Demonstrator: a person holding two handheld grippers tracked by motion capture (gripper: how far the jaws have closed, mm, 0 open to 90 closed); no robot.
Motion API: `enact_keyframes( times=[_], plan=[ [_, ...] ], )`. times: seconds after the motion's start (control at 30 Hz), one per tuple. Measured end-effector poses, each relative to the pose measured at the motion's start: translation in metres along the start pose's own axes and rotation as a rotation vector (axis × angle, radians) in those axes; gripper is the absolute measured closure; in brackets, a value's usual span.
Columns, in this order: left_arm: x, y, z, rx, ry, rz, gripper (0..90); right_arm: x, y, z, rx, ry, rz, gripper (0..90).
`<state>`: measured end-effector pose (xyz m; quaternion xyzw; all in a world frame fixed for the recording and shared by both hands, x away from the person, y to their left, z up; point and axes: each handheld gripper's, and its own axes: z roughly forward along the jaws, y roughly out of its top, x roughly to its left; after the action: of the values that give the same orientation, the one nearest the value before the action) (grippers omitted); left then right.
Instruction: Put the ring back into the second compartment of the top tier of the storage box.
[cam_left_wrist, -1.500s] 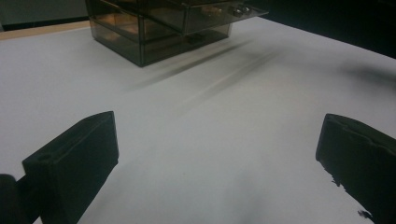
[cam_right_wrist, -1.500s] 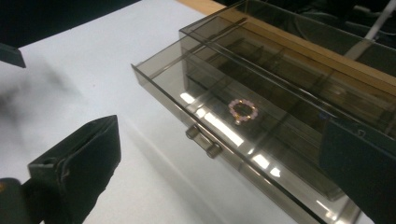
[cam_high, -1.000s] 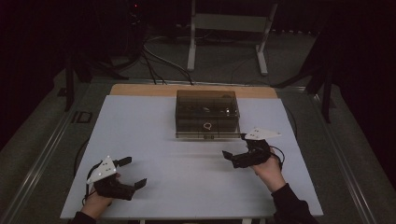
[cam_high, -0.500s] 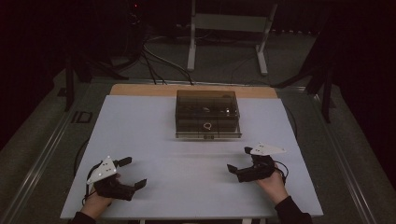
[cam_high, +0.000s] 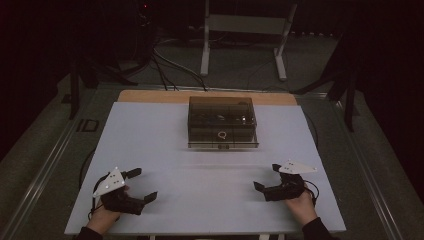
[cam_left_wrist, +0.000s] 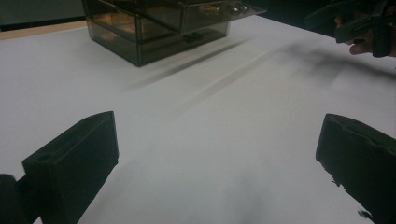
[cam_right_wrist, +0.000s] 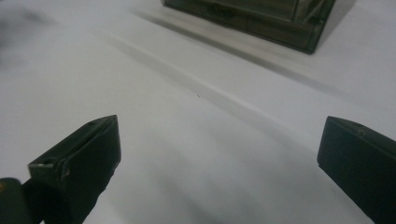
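Observation:
A smoky see-through box with drawers (cam_high: 222, 122) stands at the back middle of the white table (cam_high: 150, 140); small items lie inside it, among them a pale ring. My left gripper (cam_high: 144, 184) rests open near the front left, held by a hand, nothing between its jaws. My right gripper (cam_high: 266, 176) is open at the front right, also empty. In the left gripper view the gripper (cam_left_wrist: 217, 154) spans bare table, with the box (cam_left_wrist: 159, 28) far ahead and the other gripper (cam_left_wrist: 364, 23) at upper right. In the right gripper view the gripper (cam_right_wrist: 217, 158) also spans bare table, the box (cam_right_wrist: 261, 16) ahead.
A wooden strip (cam_high: 150, 96) runs along the table's back edge. Behind the table stands a metal frame with legs (cam_high: 242, 45), and cables (cam_high: 170, 65) lie on the dark floor. White table surface stretches between the box and both grippers.
My right gripper has drawn back from beside the box toward the front right edge of the table, still open. The left gripper has stayed put.

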<state>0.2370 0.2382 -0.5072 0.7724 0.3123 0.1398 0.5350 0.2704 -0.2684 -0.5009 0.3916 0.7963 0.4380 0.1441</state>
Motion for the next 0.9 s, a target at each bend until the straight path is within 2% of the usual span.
enact_keyframes(
  times=[0.27, 0.6, 0.9],
  plan=[
    [0.0000, 0.0001, 0.0002, 0.000, 0.000, 0.001, 0.0, 0.0020, -0.0011, 0.0041, 0.014, 0.008, -0.020, 0.0],
    [0.0004, -0.0001, 0.0006, 0.001, -0.002, -0.001, 0.0, 0.0019, -0.0012, 0.0054, 0.004, 0.021, -0.008, 0.0],
    [0.0005, 0.0011, 0.0013, -0.006, -0.005, -0.002, 0.0, 0.0026, -0.0014, 0.0046, 0.002, 0.017, -0.017, 0.0]
  ],
)
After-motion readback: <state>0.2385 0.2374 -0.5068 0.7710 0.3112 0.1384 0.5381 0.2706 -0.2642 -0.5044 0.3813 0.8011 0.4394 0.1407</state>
